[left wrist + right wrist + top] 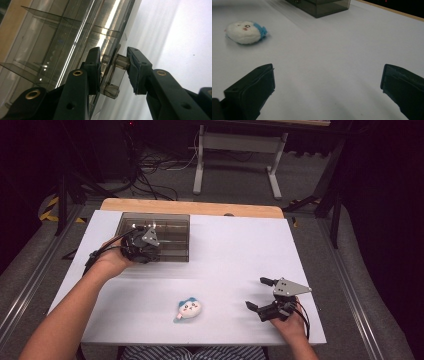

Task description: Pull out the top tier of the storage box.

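A smoky see-through plastic box (167, 234) with inner dividers stands at the back left of the white table (230, 250). My left gripper (142, 251) is at the box's front edge. In the left gripper view the box (50, 42) runs along the left, and my left gripper (113, 62) is shut on its small clear handle (117, 75), one pad on each side. My right gripper (256, 293) stands open near the front right edge with nothing between its fingers. A white plush toy (188, 309) with a blue tuft lies at the front middle, left of the right gripper.
In the right gripper view my right gripper (327, 80) faces bare white table, with the plush toy (244, 32) at the upper left and the box (322, 6) far off at the top. Beyond the table stand a white stand's legs (235, 165) and cables.
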Demonstrator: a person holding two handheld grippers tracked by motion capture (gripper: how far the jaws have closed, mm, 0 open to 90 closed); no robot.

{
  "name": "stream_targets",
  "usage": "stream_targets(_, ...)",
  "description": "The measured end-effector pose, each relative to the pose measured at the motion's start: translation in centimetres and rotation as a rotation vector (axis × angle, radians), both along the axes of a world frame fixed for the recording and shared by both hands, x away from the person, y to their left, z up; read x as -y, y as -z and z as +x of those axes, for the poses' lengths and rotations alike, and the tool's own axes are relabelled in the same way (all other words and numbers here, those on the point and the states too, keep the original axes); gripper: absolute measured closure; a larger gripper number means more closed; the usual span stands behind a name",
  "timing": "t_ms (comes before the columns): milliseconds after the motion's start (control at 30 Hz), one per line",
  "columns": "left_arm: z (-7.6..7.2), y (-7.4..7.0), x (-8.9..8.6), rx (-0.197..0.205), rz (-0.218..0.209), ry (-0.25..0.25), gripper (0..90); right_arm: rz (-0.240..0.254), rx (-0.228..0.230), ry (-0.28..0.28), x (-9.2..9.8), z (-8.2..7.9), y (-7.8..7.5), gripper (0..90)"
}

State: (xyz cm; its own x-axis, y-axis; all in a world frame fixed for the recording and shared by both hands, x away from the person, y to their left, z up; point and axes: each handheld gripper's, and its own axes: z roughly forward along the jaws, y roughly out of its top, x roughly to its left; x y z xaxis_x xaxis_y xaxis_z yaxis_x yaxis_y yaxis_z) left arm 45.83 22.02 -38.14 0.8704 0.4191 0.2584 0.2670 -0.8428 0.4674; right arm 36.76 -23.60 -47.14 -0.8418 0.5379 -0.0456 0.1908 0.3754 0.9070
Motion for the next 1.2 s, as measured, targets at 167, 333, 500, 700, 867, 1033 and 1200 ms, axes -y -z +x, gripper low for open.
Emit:
stream_targets(167, -0.5, -0.2, 0.1, -0.018, 0.008, 0.01, 66.8, 0.0, -0.001, 0.0, 0.0, 0.0, 0.0, 0.0)
stream_targets(333, -1.0, -0.4, 0.1, -0.035, 0.01, 0.025, 67.5, 0.0, -0.001, 0.002, 0.0, 0.0, 0.0, 0.0)
stream_targets(500, -1.8, -0.5, 0.1, -0.049, 0.004, 0.033, 67.7, 0.002, -0.001, 0.003, 0.0, 0.0, 0.0, 0.0)
stream_targets(700, -2.5, -0.6, 0.0, -0.056, 0.001, 0.043, 67.7, 0.001, -0.002, 0.005, 0.0, 0.0, 0.0, 0.0)
stream_targets(867, -3.0, -0.6, 0.0, -0.058, -0.002, 0.047, 67.9, -0.001, -0.002, 0.006, 0.0, 0.0, 0.0, 0.0)
stream_targets(1033, -3.4, -0.6, 0.1, -0.062, 0.005, 0.058, 68.3, 0.001, -0.002, 0.005, 0.0, 0.0, 0.0, 0.0)
stream_targets(1200, -3.7, -0.6, 0.1, -0.063, 0.008, 0.067, 68.4, -0.001, -0.002, 0.005, 0.0, 0.0, 0.0, 0.0)
